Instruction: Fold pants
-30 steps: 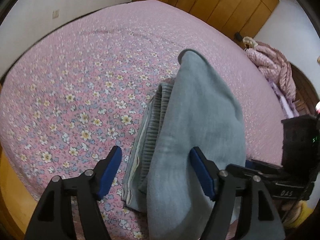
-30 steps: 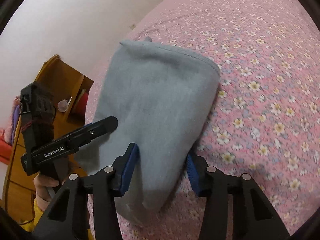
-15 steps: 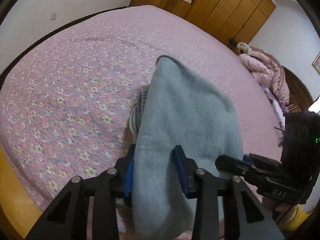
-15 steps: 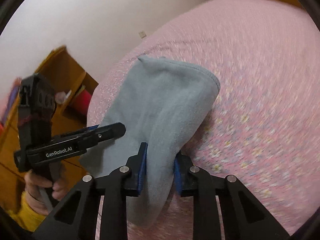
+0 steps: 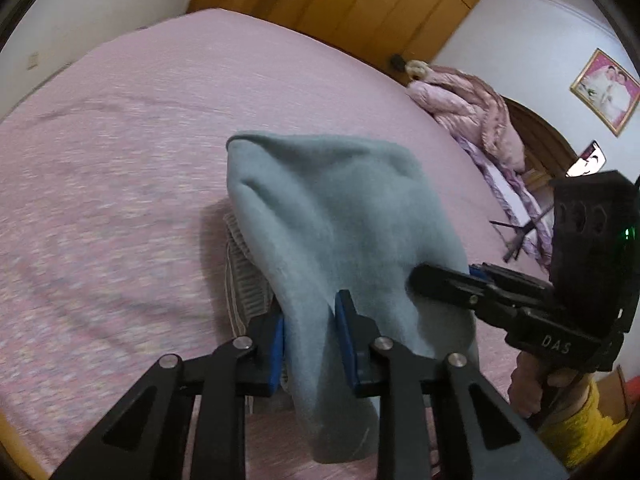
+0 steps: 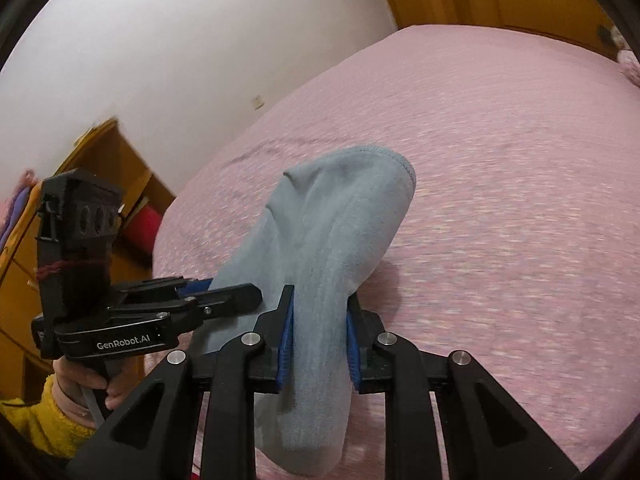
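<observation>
- We hold the left gripper [image 5: 310,336] closed on a bunched fold of the grey-blue pants [image 5: 344,216]; its blue pads [image 5: 345,334] press the cloth from both sides, seen from the left wrist.
- We hold the right gripper [image 6: 319,346] likewise clamped on the same garment, the fabric pinched between its blue pads [image 6: 285,350]; the pants [image 6: 332,248] pass through the jaws and hang below them.
- Each camera also shows the other tool: the right gripper [image 5: 440,280] meets the cloth at the garment's right side, and the left gripper [image 6: 224,296] at its left side. The two grips sit near each other on the near end of the pants.
- The near end of the pants is lifted off the pink bed [image 5: 120,168], at the edge closest to us; the far end arches forward over the bed. Whether it rests on the cover or hangs clear, we cannot tell.
- A ribbed waistband [image 5: 246,280] shows under the lifted layer at the left, so we judge the garment to lie already doubled in several layers.
- Progress, as we judge it: at least one fold is made and the next is in hand. What remains is to carry the gripped end over the far end, lay it flat, release and smooth.
- Beyond the far edge of the bed stand wooden wardrobes [image 5: 360,4]; a pink quilt [image 5: 472,120] is heaped at the right side.
</observation>
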`<state>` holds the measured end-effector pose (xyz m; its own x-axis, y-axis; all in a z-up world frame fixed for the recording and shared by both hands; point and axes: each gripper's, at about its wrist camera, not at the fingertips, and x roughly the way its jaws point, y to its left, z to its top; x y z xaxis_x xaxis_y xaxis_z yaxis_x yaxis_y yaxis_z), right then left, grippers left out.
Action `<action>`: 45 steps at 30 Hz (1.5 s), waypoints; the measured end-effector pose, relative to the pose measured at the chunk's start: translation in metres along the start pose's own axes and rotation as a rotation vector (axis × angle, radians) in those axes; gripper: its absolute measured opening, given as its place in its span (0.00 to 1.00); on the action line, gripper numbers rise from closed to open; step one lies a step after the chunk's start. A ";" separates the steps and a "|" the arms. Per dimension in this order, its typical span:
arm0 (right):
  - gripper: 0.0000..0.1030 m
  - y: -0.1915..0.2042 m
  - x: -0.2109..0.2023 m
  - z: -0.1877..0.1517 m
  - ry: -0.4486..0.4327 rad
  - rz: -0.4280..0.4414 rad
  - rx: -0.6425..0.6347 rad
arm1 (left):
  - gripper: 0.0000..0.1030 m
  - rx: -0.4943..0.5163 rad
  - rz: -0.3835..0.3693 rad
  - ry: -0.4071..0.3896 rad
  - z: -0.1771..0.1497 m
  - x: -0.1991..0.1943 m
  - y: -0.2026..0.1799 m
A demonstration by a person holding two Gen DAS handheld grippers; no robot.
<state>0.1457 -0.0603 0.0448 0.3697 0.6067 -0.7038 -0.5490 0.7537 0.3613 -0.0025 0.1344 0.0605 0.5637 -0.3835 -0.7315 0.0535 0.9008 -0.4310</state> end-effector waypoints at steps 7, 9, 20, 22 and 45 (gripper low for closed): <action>0.22 -0.053 -0.044 0.007 -0.053 -0.082 0.006 | 0.22 0.080 -0.056 0.028 0.030 0.037 -0.053; 0.22 -0.069 -0.049 0.009 -0.056 -0.104 0.015 | 0.22 0.104 -0.065 0.038 0.038 0.050 -0.066; 0.31 -0.157 -0.006 -0.017 0.033 -0.227 0.254 | 0.41 0.214 0.010 0.140 0.056 0.149 -0.086; 0.35 -0.158 -0.004 -0.022 0.017 -0.220 0.279 | 0.52 0.209 0.019 0.138 0.059 0.155 -0.080; 0.44 -0.099 -0.052 -0.094 0.008 -0.373 0.208 | 0.62 0.192 0.130 0.155 0.005 0.112 -0.076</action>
<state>0.1106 -0.1903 -0.0125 0.5080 0.2818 -0.8140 -0.2158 0.9565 0.1965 0.0609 0.0240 0.0138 0.4440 -0.2754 -0.8526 0.1527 0.9609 -0.2308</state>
